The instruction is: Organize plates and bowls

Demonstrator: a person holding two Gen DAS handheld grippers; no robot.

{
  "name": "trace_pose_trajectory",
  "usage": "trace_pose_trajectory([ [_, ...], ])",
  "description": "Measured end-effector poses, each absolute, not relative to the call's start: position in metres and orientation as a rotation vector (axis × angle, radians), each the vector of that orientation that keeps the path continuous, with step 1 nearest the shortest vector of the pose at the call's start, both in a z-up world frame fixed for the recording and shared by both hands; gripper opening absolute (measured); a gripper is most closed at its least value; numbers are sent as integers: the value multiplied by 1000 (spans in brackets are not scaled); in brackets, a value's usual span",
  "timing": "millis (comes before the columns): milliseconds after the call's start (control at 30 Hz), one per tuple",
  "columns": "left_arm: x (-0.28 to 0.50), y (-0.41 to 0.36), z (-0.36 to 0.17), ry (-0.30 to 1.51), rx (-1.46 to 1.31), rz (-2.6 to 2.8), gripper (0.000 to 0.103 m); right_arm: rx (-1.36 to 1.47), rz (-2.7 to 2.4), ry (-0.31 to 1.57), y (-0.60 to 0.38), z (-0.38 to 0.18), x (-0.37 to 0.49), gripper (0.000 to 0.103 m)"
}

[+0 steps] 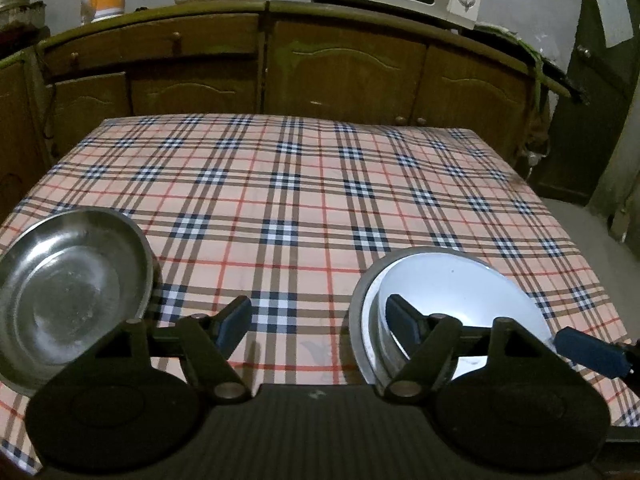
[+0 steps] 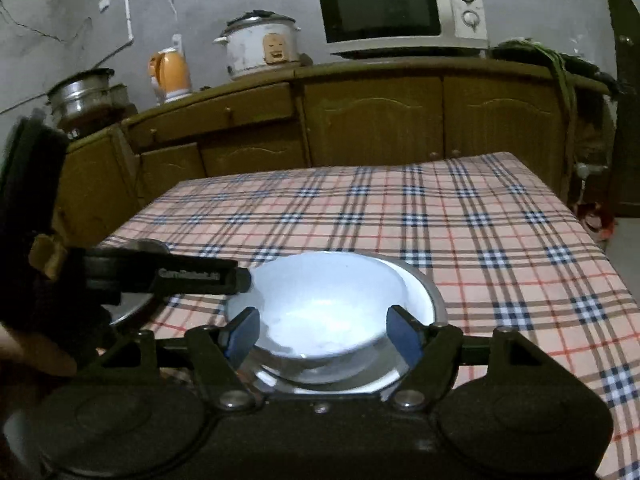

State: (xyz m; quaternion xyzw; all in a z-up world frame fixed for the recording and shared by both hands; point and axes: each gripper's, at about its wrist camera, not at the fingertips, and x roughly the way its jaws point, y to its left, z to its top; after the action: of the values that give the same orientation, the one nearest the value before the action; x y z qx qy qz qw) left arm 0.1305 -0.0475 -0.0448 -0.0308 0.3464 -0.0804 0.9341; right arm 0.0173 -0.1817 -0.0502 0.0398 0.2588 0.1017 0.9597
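A white bowl (image 2: 328,304) sits inside a shallow steel plate (image 2: 426,292) near the table's front edge. My right gripper (image 2: 322,334) is open, its blue pads low on either side of the bowl and not pressing on it. In the left wrist view the same white bowl (image 1: 452,292) lies at the right, and a second steel plate (image 1: 72,296) stands apart at the left. My left gripper (image 1: 320,328) is open over bare cloth between them, its right finger in front of the bowl's rim. From the right wrist view the left gripper (image 2: 240,280) reaches in beside the bowl's left rim.
The table has a checked cloth (image 1: 304,208); it ends at the far side before a wooden cupboard (image 1: 352,76). On the cupboard stand a microwave (image 2: 400,12), a rice cooker (image 2: 260,46), an orange kettle (image 2: 170,74) and a steel pot (image 2: 86,94).
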Motion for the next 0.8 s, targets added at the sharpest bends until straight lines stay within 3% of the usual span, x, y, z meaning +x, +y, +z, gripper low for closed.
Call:
trace_pose_trajectory([
  [633, 131, -55, -60, 696, -78, -207, 80, -92, 106, 519, -170, -63, 24, 84],
  [800, 132, -58, -56, 696, -63, -221, 80, 123, 107, 489, -208, -53, 22, 86],
])
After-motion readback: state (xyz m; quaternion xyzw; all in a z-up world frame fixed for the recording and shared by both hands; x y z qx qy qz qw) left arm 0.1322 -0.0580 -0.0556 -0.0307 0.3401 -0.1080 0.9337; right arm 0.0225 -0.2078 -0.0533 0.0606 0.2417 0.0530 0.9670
